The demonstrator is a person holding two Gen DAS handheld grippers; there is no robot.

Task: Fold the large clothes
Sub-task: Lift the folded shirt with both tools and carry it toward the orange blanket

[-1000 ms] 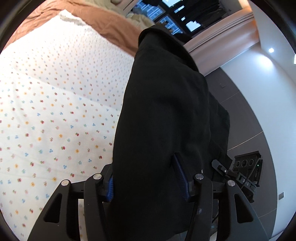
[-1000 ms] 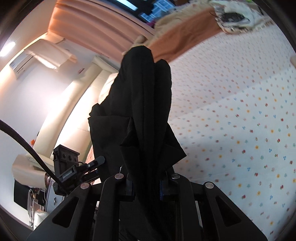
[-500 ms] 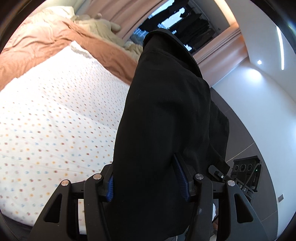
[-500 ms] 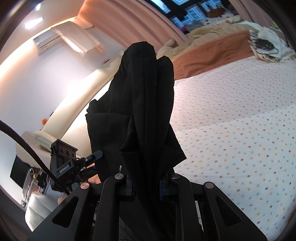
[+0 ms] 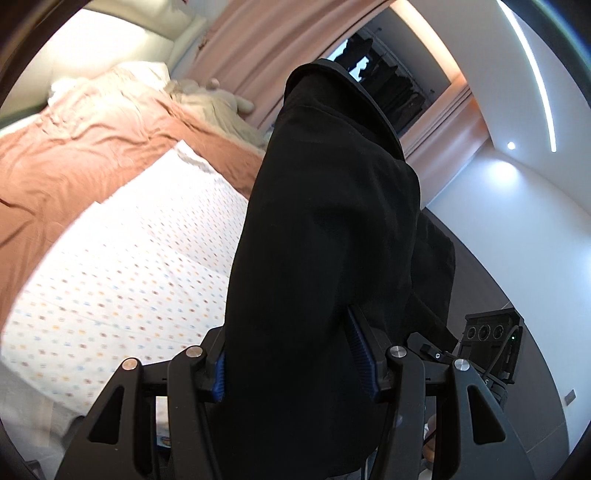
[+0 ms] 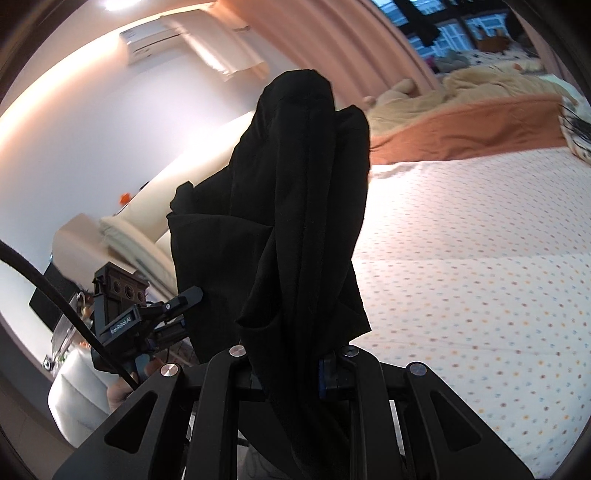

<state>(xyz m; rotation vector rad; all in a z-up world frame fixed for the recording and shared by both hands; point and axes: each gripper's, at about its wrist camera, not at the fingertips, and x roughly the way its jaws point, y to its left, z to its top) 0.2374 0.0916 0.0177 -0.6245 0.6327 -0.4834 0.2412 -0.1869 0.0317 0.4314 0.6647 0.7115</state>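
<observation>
A large black garment [image 5: 325, 240] hangs bunched between my two grippers, lifted off the bed. My left gripper [image 5: 295, 354] is shut on a thick fold of it, its blue pads [image 5: 360, 350] pressing the cloth from both sides. My right gripper [image 6: 291, 365] is shut on a narrower bunch of the same black garment [image 6: 303, 184], which stands up over the fingers and hides their tips. Each view shows the other gripper beside the cloth: the right one [image 5: 491, 343] at the lower right, the left one [image 6: 122, 314] at the lower left.
Below lies a bed with a white dotted sheet [image 5: 129, 277] [image 6: 461, 277]. A rust-brown blanket [image 5: 92, 147] and beige bedding [image 6: 480, 88] are heaped at its far end. Pink curtains [image 5: 266, 48] and a dark window stand behind. An air conditioner [image 6: 162, 33] hangs on the wall.
Both grippers have risen with the black garment still in them. The bed has dropped lower in both views, and more of the curtains, walls and ceiling shows.
</observation>
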